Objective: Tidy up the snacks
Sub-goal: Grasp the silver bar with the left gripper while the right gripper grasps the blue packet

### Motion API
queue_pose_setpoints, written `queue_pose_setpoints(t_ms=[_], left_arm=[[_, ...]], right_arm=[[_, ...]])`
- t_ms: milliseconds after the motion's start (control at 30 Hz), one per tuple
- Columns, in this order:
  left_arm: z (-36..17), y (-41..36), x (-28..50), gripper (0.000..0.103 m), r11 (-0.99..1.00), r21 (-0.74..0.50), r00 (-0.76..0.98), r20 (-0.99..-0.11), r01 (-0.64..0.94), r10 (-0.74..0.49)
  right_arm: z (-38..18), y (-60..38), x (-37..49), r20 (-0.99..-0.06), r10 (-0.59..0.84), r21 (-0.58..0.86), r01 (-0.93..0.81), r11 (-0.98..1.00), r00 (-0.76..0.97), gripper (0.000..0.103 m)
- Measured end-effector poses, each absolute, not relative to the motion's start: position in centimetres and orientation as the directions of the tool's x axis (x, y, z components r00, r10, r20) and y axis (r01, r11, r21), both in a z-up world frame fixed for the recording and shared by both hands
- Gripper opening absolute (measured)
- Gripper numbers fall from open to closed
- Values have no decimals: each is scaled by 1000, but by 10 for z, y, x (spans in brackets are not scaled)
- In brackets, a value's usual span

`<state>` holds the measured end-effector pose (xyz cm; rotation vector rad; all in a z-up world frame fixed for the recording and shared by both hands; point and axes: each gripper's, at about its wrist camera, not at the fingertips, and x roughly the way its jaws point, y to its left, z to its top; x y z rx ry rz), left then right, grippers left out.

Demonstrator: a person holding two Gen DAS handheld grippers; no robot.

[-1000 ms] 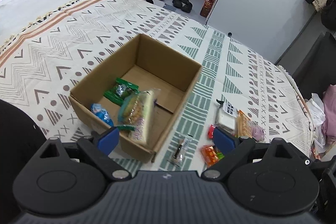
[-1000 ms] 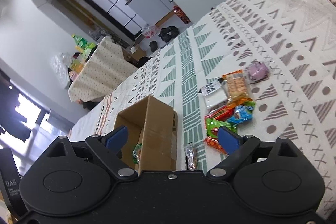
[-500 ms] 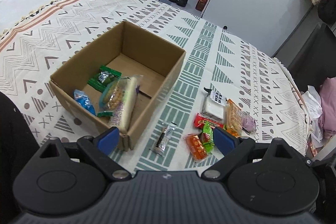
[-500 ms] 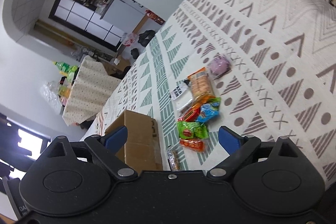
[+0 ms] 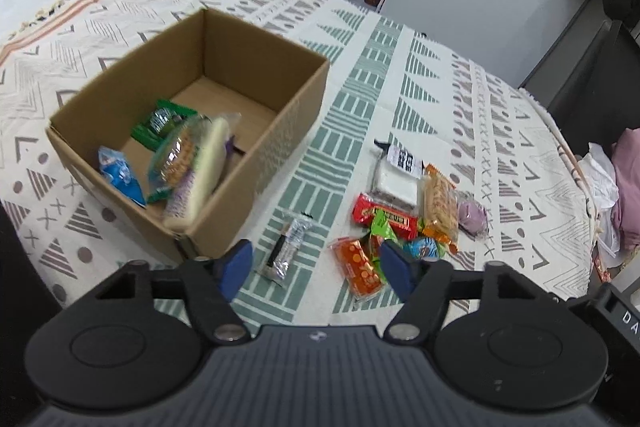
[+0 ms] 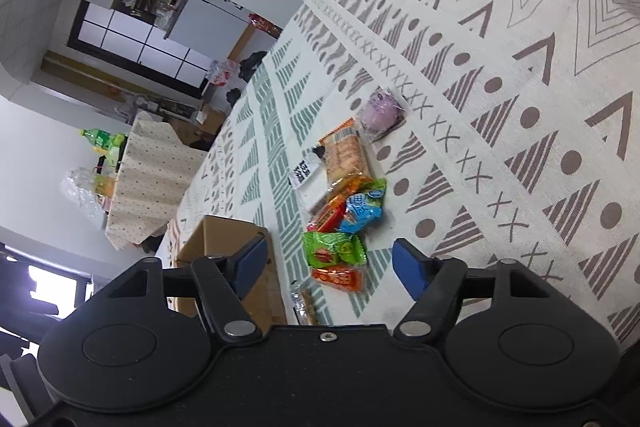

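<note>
My left gripper (image 5: 316, 263) and right gripper (image 6: 326, 263) are both closing, nothing between the jaws. The snacks (image 5: 404, 211) lie on the cloth right of the box (image 5: 256, 163); my left sits nearer the clear bar (image 5: 289, 242), its long axis running away from the fingers.

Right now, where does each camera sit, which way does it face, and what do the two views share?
Left wrist: on the left tool, looking steeply down at the cardboard box and loose snacks; its own blue fingers show, closing on nothing.
Right wrist: on the right tool, rolled sideways, looking along the tablecloth toward a doorway; its fingers are closing, empty.
Shared: box, orange packet, purple bun.
</note>
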<state>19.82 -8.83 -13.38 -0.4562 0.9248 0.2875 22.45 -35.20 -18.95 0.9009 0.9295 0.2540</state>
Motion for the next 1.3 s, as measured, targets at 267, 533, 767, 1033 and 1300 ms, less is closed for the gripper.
queue_pose_setpoints(t_ms=[267, 533, 767, 1033, 1300], left_arm=[[-161, -91, 211, 56, 861, -229, 544, -836, -454, 64], [-185, -85, 228, 50, 855, -192, 507, -857, -482, 93], [-206, -80, 240, 49, 844, -159, 469, -875, -512, 120], [-219, -79, 240, 32, 824, -141, 455, -877, -549, 153], [-217, -74, 237, 18, 801, -171, 456, -879, -574, 139]], right_arm=[[-200, -349, 235, -602, 540, 750, 183, 636, 589, 59], [-209, -338, 251, -639, 519, 715, 188, 673, 568, 58], [-213, -324, 266, -649, 519, 694, 155, 703, 556, 58], [-225, -309, 284, -695, 485, 641, 152, 752, 532, 57], [-238, -296, 299, -735, 441, 589, 163, 791, 515, 57]])
